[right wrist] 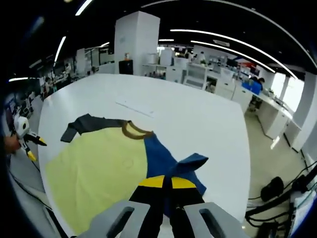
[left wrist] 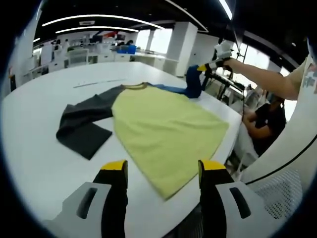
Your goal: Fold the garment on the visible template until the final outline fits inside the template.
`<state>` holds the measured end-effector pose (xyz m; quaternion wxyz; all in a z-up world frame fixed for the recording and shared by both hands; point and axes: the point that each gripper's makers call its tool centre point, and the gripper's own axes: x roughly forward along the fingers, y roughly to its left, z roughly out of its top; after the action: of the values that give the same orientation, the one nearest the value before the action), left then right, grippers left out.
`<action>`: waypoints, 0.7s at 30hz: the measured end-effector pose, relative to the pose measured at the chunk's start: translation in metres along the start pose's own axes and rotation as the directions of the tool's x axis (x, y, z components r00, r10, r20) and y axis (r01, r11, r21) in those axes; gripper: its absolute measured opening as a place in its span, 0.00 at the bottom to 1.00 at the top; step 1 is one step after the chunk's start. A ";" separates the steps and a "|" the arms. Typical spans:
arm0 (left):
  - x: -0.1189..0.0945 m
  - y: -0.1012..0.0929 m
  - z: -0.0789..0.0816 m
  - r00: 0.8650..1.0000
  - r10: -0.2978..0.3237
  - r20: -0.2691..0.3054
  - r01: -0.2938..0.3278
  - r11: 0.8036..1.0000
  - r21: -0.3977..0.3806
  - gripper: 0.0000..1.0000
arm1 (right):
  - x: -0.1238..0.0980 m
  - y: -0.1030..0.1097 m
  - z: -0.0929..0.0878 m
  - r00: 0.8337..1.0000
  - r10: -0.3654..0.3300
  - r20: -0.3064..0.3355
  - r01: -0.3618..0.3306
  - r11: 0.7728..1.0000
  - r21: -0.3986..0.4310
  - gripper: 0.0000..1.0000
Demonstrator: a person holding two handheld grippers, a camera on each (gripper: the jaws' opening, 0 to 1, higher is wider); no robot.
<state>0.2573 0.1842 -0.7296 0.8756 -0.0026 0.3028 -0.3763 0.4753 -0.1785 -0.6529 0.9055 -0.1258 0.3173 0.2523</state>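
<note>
The garment (left wrist: 166, 131), a yellow-bodied shirt with one grey sleeve (left wrist: 84, 126) and one blue sleeve (right wrist: 171, 166), lies spread flat on the white table (left wrist: 44, 163), its hem reaching the near edge where you stand. Your right gripper (right wrist: 165, 184) has its jaws closed on the blue sleeve, lifting it off the table toward the side edge; in the left gripper view that same gripper (left wrist: 205, 68) shows at the far side with the blue cloth hanging from it. Your left gripper (left wrist: 163, 168) hovers just short of the hem, jaws wide apart and holding nothing. The template is hard to make out; a faint line (right wrist: 134, 107) beyond the collar may belong to it. Folding appears barely begun: the body is unfolded, the grey sleeve only loosely bent, and every fold remains.
</note>
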 end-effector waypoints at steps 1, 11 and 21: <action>0.000 0.000 0.000 1.000 -0.001 0.000 0.001 1.000 0.000 0.54 | 0.001 0.002 0.002 1.000 0.004 0.002 -0.004 1.000 -0.002 0.00; 0.001 -0.001 0.000 1.000 -0.007 0.001 0.007 1.000 -0.002 0.54 | 0.012 0.023 0.019 0.999 0.045 0.003 -0.045 0.998 -0.039 0.00; 0.000 0.000 0.000 1.000 -0.006 0.008 0.006 1.000 -0.004 0.54 | 0.029 0.056 0.037 0.994 0.110 -0.008 -0.110 0.990 -0.085 0.00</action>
<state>0.2575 0.1844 -0.7300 0.8755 -0.0068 0.3002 -0.3785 0.4837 -0.1060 -0.6473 0.8834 -0.1470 0.3142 0.3151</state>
